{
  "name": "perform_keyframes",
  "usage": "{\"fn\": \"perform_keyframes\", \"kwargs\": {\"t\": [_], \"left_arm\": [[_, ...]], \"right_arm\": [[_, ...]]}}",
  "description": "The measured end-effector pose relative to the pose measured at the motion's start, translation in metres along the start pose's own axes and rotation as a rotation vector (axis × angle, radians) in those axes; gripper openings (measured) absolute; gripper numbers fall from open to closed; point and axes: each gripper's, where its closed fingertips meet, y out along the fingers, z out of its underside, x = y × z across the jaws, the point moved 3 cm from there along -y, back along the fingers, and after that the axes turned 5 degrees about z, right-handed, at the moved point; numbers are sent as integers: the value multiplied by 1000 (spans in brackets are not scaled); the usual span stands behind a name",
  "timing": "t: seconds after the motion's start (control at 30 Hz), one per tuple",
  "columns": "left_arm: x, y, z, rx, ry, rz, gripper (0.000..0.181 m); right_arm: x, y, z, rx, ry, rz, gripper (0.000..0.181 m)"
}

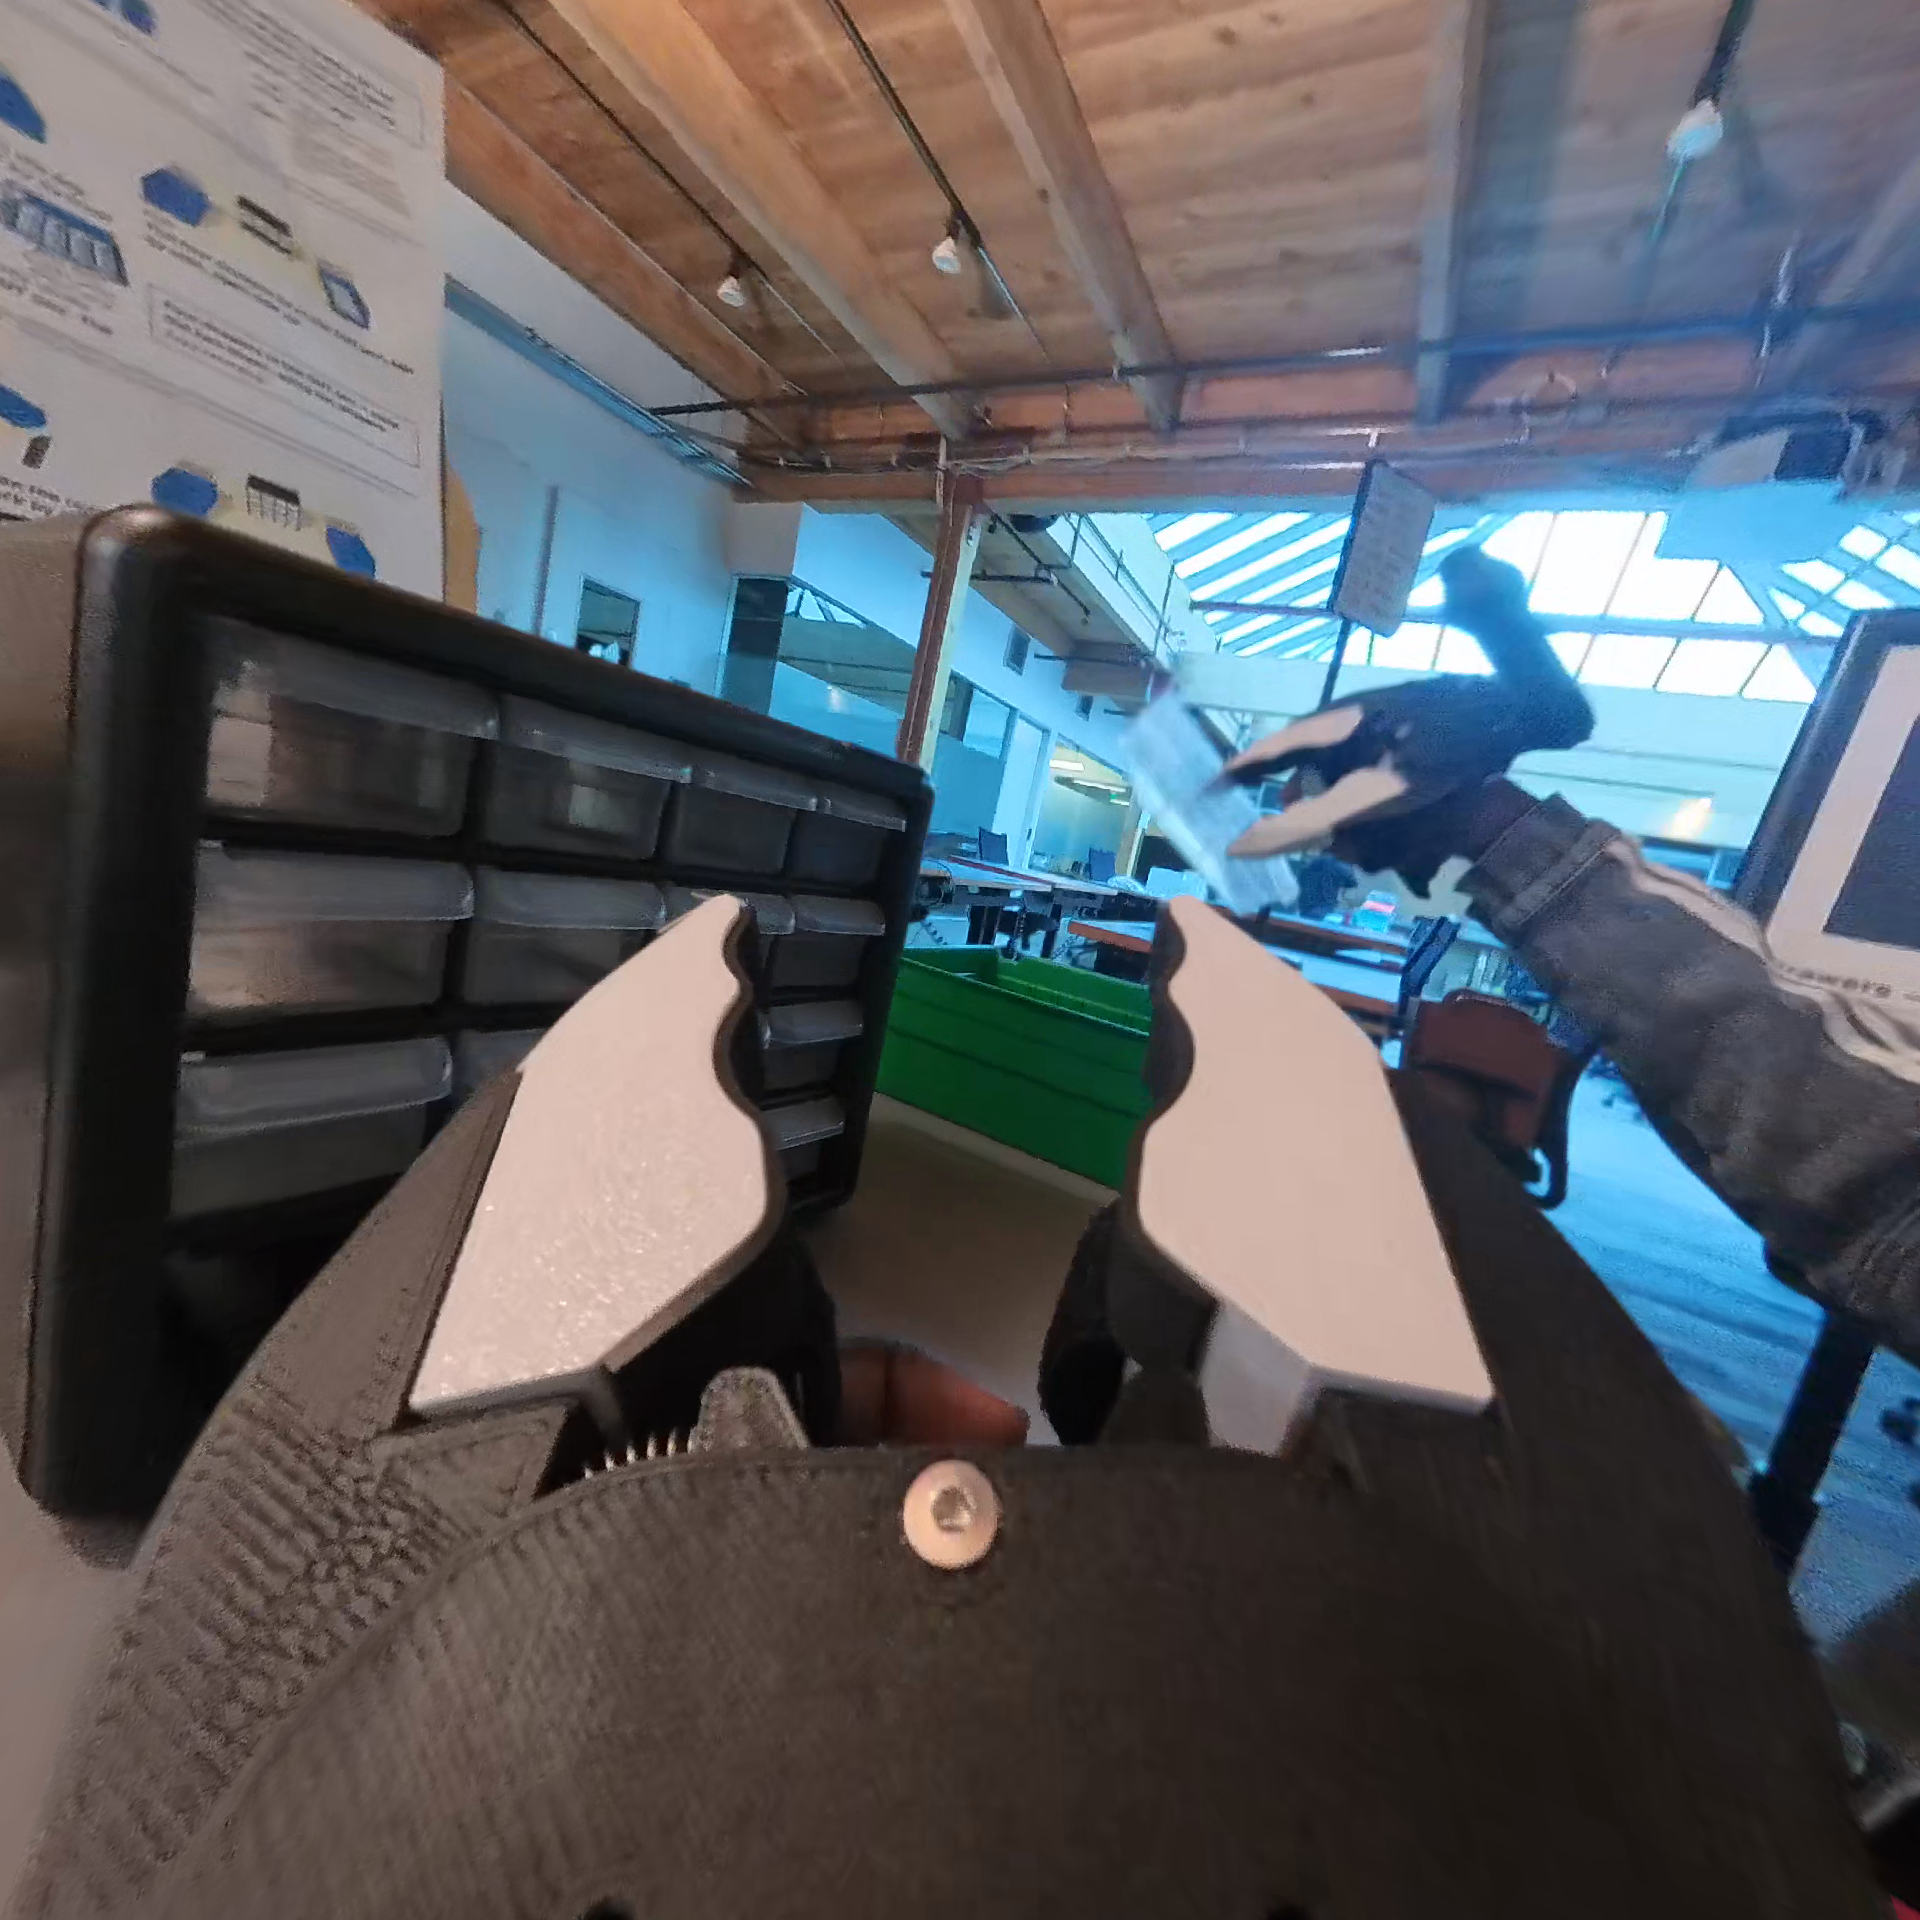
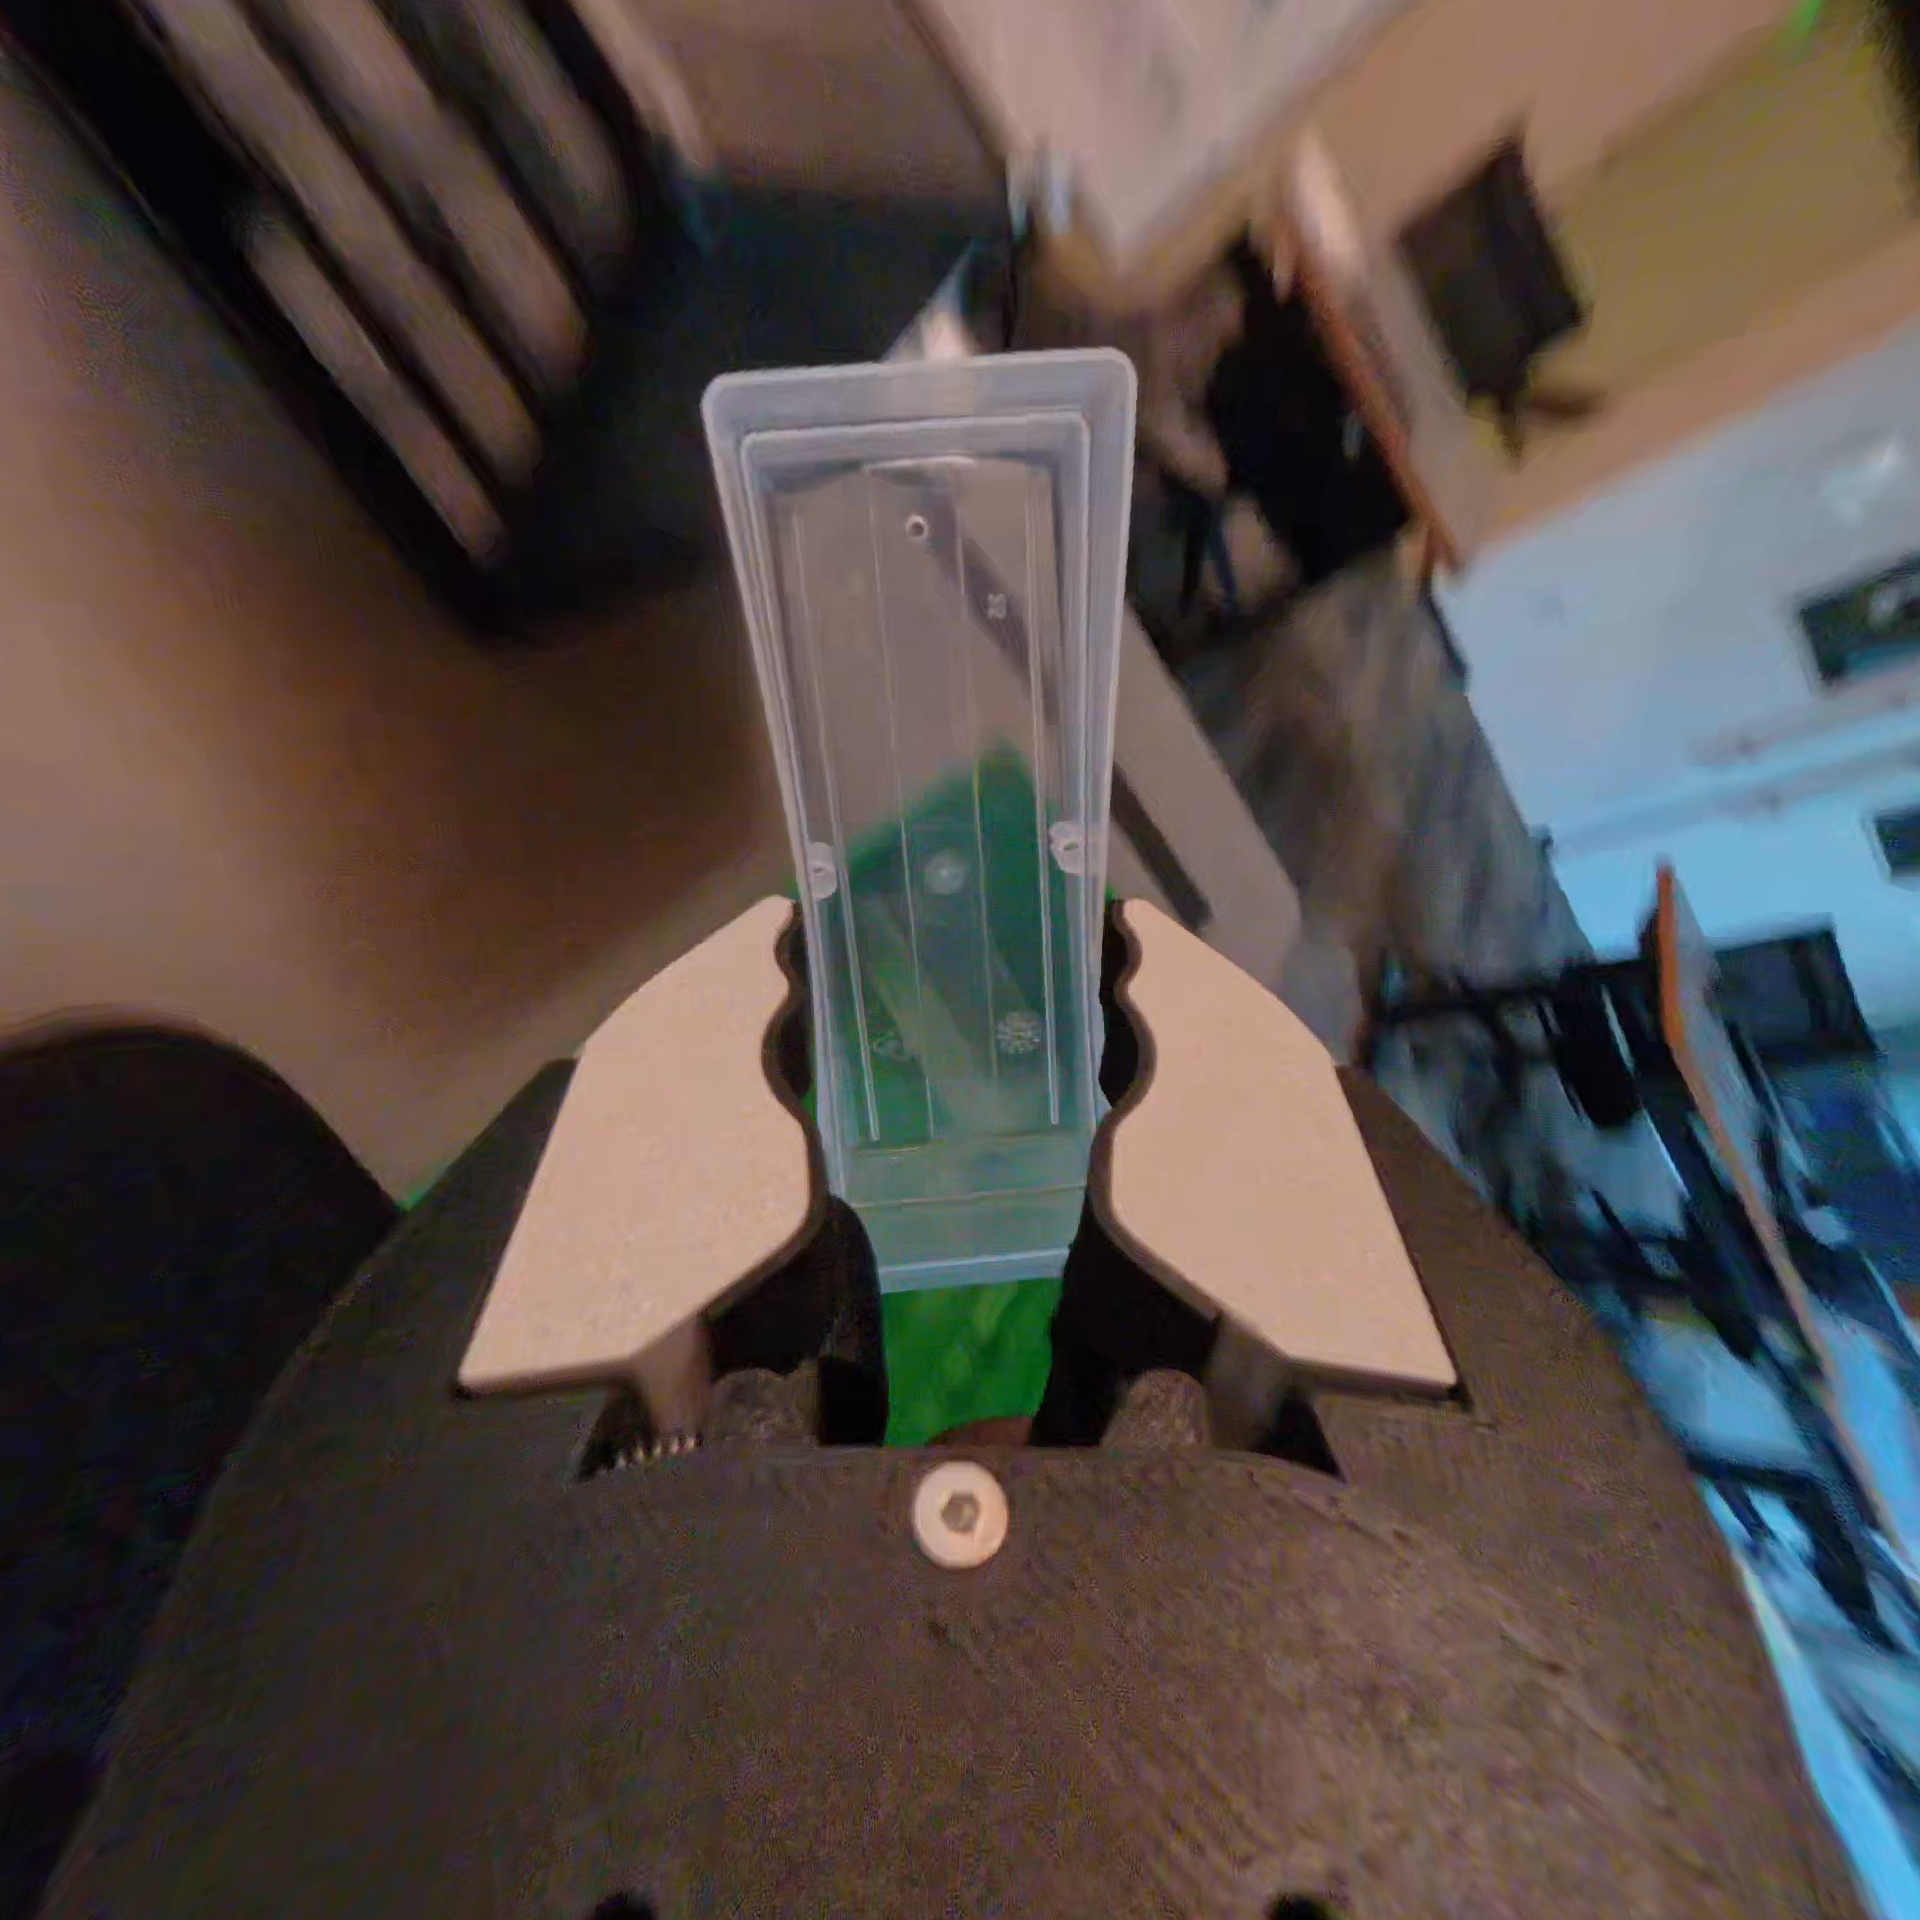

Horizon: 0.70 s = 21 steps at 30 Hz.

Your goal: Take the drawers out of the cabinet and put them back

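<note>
A black cabinet (image 1: 125, 831) with rows of clear drawers (image 1: 332, 727) stands at the left of the left wrist view, tilted back. My left gripper (image 1: 951, 914) is open and empty, just right of the cabinet's front. My right gripper (image 2: 951, 914) is shut on a clear plastic drawer (image 2: 935, 727), which sticks out forward between its fingers. In the left wrist view that right gripper (image 1: 1262, 805) holds the drawer (image 1: 1205, 800) up in the air, to the right of the cabinet. The cabinet shows blurred at the upper left of the right wrist view (image 2: 343, 260).
A green bin (image 1: 997, 1049) stands on the table behind the cabinet's right end. A white poster (image 1: 208, 260) hangs behind the cabinet. A screen (image 1: 1860, 831) is at the right edge. A person's grey sleeve (image 1: 1714, 1039) reaches in from the right.
</note>
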Motion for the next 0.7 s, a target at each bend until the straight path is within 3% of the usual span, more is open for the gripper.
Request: {"fn": "perform_keyframes", "kwargs": {"t": [0.1,0.3,0.5,0.7], "left_arm": [[4,-1,1,5,1,-14,71],[6,0,7,43,52,-29,68],[7,0,9,53,65,-32,66],[9,-1,10,55,50,-34,64]], "right_arm": [[-9,26,69,299,-81,-70,54],[28,87,144,538,-199,-325,55],[48,127,165,559,-321,-482,56],[38,147,175,596,-436,-429,59]]}}
